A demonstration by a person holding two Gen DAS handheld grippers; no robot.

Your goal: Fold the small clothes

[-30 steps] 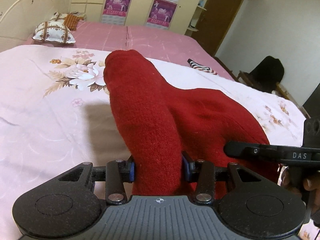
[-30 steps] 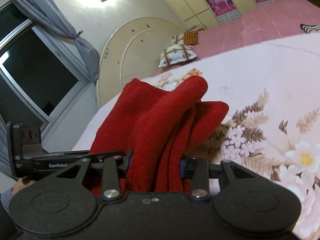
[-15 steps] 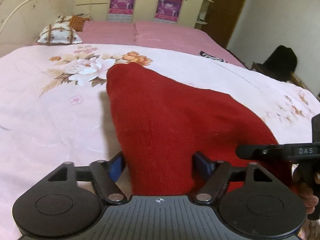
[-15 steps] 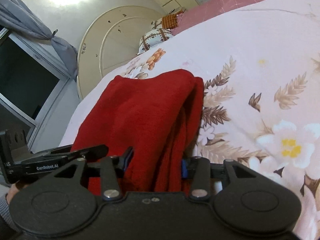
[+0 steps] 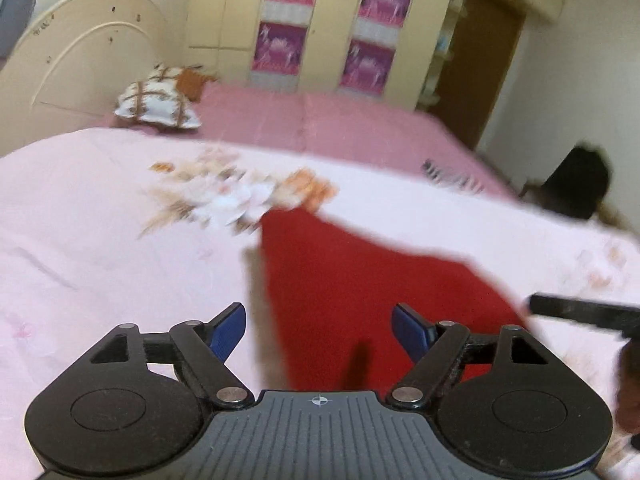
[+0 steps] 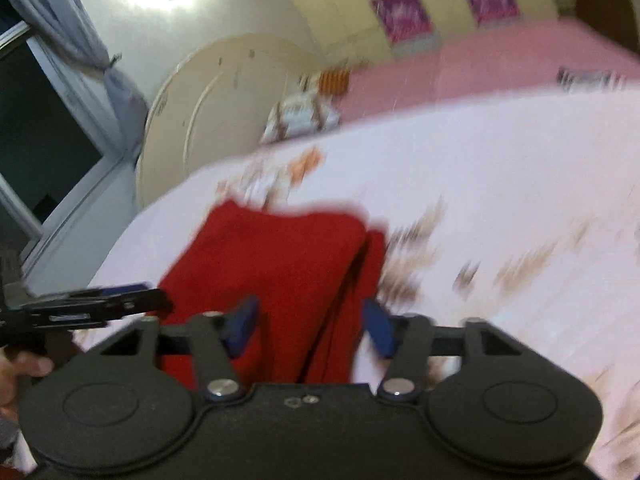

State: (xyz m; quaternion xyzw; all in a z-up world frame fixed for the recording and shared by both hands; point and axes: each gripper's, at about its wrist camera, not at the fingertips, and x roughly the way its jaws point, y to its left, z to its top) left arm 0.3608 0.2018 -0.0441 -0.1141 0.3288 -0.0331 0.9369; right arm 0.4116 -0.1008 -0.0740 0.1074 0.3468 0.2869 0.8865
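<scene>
Left gripper (image 5: 319,328) wide, holding nothing, above red garment's (image 5: 360,296) near edge. Garment lies folded flat on bed (image 5: 100,240). Right gripper (image 6: 308,330) wide too, empty, straddling garment's right fold.

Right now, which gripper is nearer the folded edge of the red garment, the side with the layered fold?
Right. The right gripper, open, straddles the red garment at its layered fold. The left gripper, also open, sits over the garment's opposite, single-layer side.

home bedroom w/ bed (image 5: 100,248), cream headboard (image 5: 72,64), pillow (image 5: 156,104), wardrobe (image 5: 320,20), curtained window (image 6: 48,128)
</scene>
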